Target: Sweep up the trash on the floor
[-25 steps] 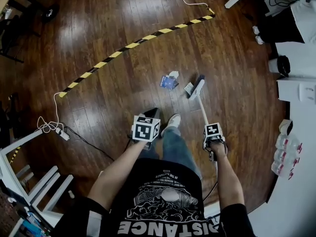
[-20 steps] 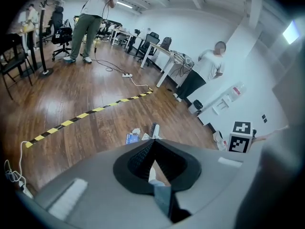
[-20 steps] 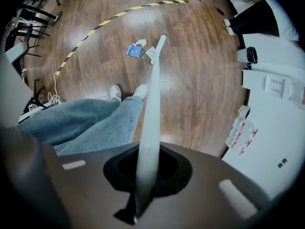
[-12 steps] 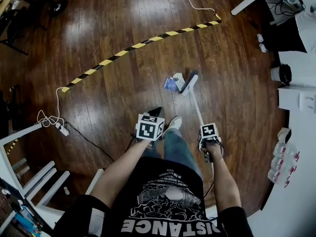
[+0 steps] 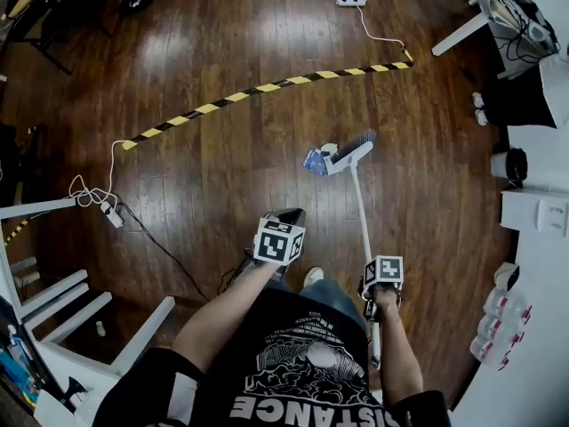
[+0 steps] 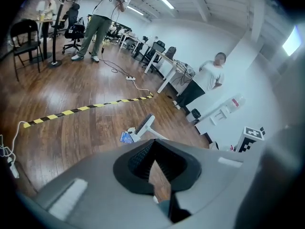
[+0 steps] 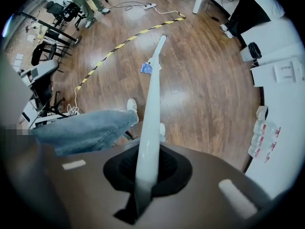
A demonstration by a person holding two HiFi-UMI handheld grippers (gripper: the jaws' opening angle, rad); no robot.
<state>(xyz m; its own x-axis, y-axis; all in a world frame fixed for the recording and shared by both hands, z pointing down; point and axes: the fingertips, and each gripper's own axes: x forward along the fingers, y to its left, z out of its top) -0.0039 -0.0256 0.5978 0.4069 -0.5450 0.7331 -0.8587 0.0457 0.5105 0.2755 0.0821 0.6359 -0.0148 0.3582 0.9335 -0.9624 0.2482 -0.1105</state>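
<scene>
The trash is a few blue and white scraps, too small to name, and their edges merge with the broom head. In the head view the left gripper hides its tongs under its marker cube. A dark thing pokes out ahead of it, perhaps a dustpan, mostly covered. In the left gripper view a blurred dark shape at the tongs' base is unreadable. The broom handle smears out where the right gripper clamps it. The white bench is cut by the right edge.

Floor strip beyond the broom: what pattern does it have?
The strip is striped yellow and black, clearest in the head view.
</scene>
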